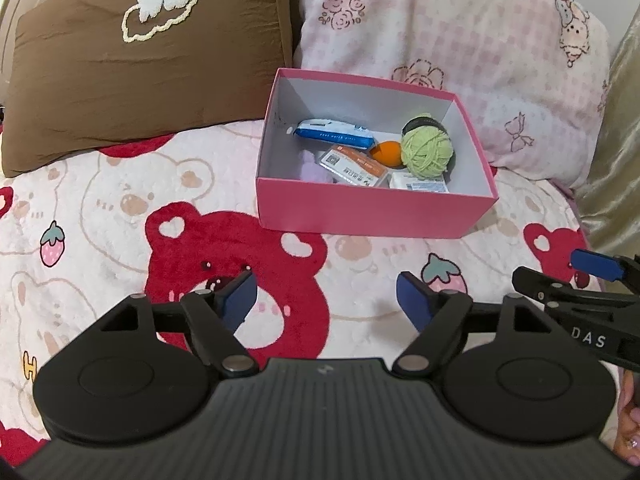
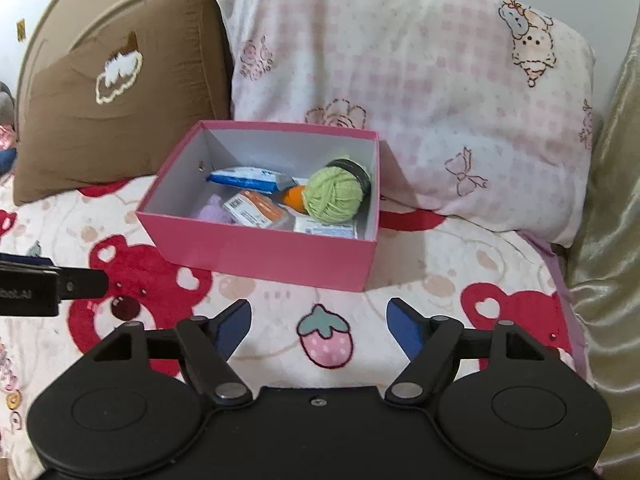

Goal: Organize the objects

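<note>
A pink box is sitting on the bed, on a blanket with red bears and strawberries, just in front of a brown pillow and a pink checked pillow. Inside the box, a green yarn ball, a blue packet, an orange ball, an orange-and-white pack, a white pack and something purple are lying together. The left claw is hovering released over the blanket, nothing between its blue pads. The right claw is also standing released and empty, near the box.
</note>
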`<state>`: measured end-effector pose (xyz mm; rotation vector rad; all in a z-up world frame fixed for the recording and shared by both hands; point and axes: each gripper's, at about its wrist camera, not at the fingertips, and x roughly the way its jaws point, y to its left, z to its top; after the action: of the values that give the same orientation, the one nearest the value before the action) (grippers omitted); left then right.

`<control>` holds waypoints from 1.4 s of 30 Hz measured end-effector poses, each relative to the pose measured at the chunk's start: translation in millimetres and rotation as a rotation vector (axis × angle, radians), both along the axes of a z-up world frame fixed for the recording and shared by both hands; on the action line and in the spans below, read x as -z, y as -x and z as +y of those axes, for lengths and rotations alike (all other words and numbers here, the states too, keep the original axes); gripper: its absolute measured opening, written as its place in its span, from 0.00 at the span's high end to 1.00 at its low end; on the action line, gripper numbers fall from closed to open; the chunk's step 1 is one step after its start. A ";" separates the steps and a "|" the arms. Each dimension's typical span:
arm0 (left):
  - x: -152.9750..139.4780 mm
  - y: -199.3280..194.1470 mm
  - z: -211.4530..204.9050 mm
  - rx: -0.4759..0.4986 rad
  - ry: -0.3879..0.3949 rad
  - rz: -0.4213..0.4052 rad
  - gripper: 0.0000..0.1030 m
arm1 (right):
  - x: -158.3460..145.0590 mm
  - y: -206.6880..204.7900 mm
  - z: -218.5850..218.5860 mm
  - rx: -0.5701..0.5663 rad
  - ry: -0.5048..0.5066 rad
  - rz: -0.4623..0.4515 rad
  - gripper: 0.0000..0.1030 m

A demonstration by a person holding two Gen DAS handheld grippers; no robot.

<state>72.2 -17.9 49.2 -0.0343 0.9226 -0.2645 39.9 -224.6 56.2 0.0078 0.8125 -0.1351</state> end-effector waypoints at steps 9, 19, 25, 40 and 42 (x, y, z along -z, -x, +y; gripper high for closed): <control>3.5 2.0 1.6 -0.013 -0.018 -0.006 0.01 | -1.2 1.3 2.8 -0.024 -0.007 0.021 0.05; 3.7 2.9 3.9 -0.038 -0.083 0.028 0.00 | -5.8 3.5 2.0 -0.006 -0.012 0.031 0.05; 1.4 2.4 3.6 -0.043 -0.076 0.030 0.00 | -11.0 5.4 -4.0 0.017 -0.027 0.025 0.05; 1.7 5.7 -6.5 -0.059 -0.145 0.045 0.00 | -7.7 4.5 -9.6 0.037 -0.022 0.050 0.05; 2.4 6.8 -9.7 -0.051 -0.165 0.033 0.00 | -7.7 3.9 -10.5 0.040 -0.027 0.050 0.05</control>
<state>65.4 -27.6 46.8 0.0901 0.9730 -0.1407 35.9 -235.2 64.0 0.0465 0.8647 -0.1630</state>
